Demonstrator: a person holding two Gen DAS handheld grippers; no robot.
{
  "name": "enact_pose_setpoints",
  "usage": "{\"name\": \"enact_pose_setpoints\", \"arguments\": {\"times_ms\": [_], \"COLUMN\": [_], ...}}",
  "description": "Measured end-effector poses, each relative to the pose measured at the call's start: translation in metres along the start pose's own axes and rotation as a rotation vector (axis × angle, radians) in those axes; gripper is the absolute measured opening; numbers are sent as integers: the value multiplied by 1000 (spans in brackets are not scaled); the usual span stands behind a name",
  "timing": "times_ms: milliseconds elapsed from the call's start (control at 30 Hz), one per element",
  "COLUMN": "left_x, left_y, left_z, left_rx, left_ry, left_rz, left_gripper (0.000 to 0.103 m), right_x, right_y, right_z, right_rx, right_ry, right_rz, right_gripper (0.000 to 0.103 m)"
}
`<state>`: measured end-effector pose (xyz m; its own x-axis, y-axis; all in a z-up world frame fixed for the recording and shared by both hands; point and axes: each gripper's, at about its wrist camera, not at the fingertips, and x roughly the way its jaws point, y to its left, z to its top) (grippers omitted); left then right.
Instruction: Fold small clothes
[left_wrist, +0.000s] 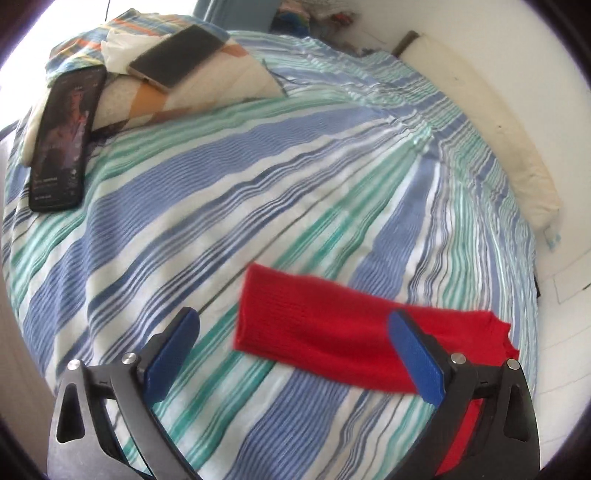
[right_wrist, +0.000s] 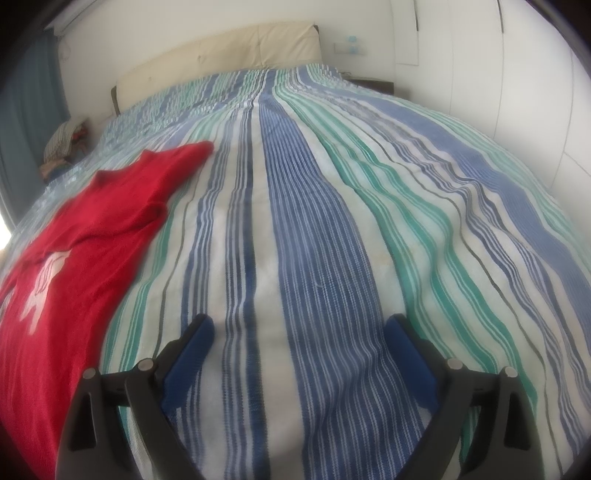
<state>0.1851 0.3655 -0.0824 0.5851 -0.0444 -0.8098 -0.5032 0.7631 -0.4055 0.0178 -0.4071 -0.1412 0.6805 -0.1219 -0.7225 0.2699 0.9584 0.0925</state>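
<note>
A small red knit sweater lies spread on the striped bedspread. In the left wrist view its sleeve (left_wrist: 314, 325) stretches across the lower right, partly behind the right finger. My left gripper (left_wrist: 295, 328) is open and empty just above the sleeve's cuff end. In the right wrist view the sweater (right_wrist: 85, 229) lies at the left, with a white print on its front and one sleeve reaching up. My right gripper (right_wrist: 299, 332) is open and empty over bare bedspread, to the right of the sweater.
Two phones, a black one (left_wrist: 64, 140) and a gold-edged one (left_wrist: 177, 55), rest on a patterned pillow (left_wrist: 207, 85) at the far left. A cream headboard (right_wrist: 221, 51) and white wall bound the bed. Clutter (right_wrist: 66, 144) sits beside the bed.
</note>
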Motion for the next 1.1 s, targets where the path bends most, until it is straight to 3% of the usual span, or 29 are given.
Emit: {"name": "enact_pose_setpoints", "arguments": {"times_ms": [133, 233, 333, 400, 433, 500, 567, 767, 933, 1100], "left_x": [27, 37, 45, 49, 48, 35, 16, -48, -70, -47], "left_y": [15, 16, -1, -10, -12, -23, -51, -212, -342, -419], "left_z": [8, 5, 0, -2, -1, 2, 7, 4, -41, -105], "left_rx": [-7, -14, 77, 124, 118, 113, 152, 425, 630, 759], "left_ry": [18, 23, 48, 62, 60, 31, 3, -45, -39, 43], "left_rz": [121, 119, 90, 117, 111, 99, 40, -204, -386, -471], "left_gripper": [101, 95, 66, 13, 10, 7, 7, 7, 7, 8], "right_x": [1, 1, 2, 2, 2, 2, 1, 2, 2, 2], "right_y": [0, 0, 0, 0, 0, 0, 0, 0, 1, 1], "right_z": [1, 2, 2, 2, 2, 1, 2, 1, 1, 1], "right_rx": [-3, -1, -1, -3, -4, -5, -3, -7, -16, -15], "right_ry": [2, 0, 0, 2, 3, 3, 2, 7, 10, 10], "right_rz": [0, 2, 2, 0, -2, -2, 1, -2, -8, -5], "right_gripper": [94, 94, 94, 95, 95, 95, 95, 96, 97, 97]}}
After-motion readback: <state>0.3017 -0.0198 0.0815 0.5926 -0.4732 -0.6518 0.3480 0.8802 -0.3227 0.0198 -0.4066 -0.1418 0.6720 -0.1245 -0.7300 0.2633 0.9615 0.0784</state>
